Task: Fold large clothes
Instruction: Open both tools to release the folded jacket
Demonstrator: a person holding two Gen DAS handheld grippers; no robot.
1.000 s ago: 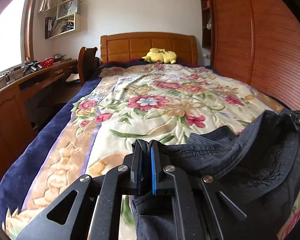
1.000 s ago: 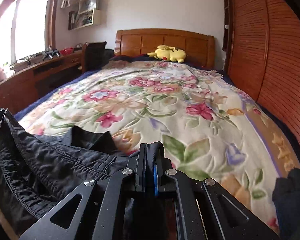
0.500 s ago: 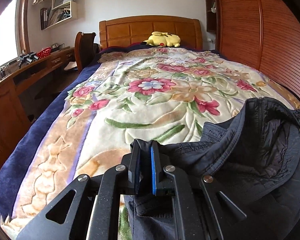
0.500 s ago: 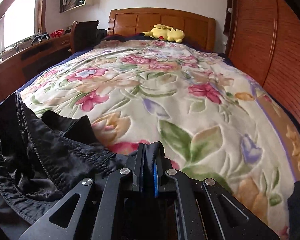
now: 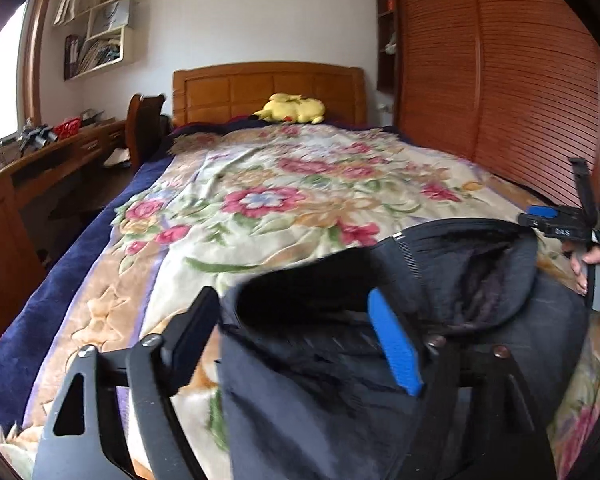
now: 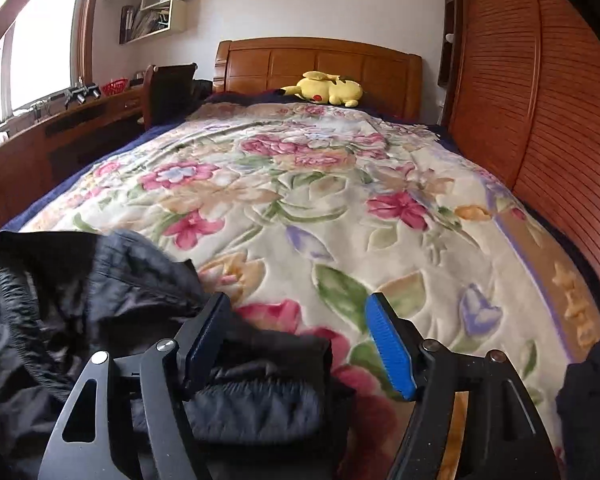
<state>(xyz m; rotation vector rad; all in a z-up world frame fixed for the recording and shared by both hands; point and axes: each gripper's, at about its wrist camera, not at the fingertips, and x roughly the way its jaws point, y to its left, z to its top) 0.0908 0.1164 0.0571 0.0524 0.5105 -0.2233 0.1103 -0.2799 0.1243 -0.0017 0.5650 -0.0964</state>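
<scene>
Black, slightly shiny fabric fills the near end of the bed: the dark jacket (image 5: 440, 320) lies bunched on the floral blanket (image 5: 284, 200), its collar edge raised in a loose arch. The left tongs (image 5: 296, 340) stand wide open, both fingers spread apart, with a fold of the jacket lying between them but not pinched; the blue pad (image 5: 396, 348) sits on the right finger and the black left finger hangs over bare blanket. Seen from the right wrist, the right tongs (image 6: 300, 344) are likewise spread open, gripping nothing. A padded part of the jacket (image 6: 80, 300) lies under and just beside their left finger, while their blue-padded finger (image 6: 390, 348) is over the flowered blanket. In the left wrist view the other tool appears at the far right edge, held in the person's hand (image 5: 596, 268) just beside the jacket's collar. A yellow plush toy (image 6: 324, 88) rests against the wooden headboard (image 6: 320, 60), well apart from the jacket. A slatted wooden wardrobe (image 6: 532, 120) runs along the right of the bed.
</scene>
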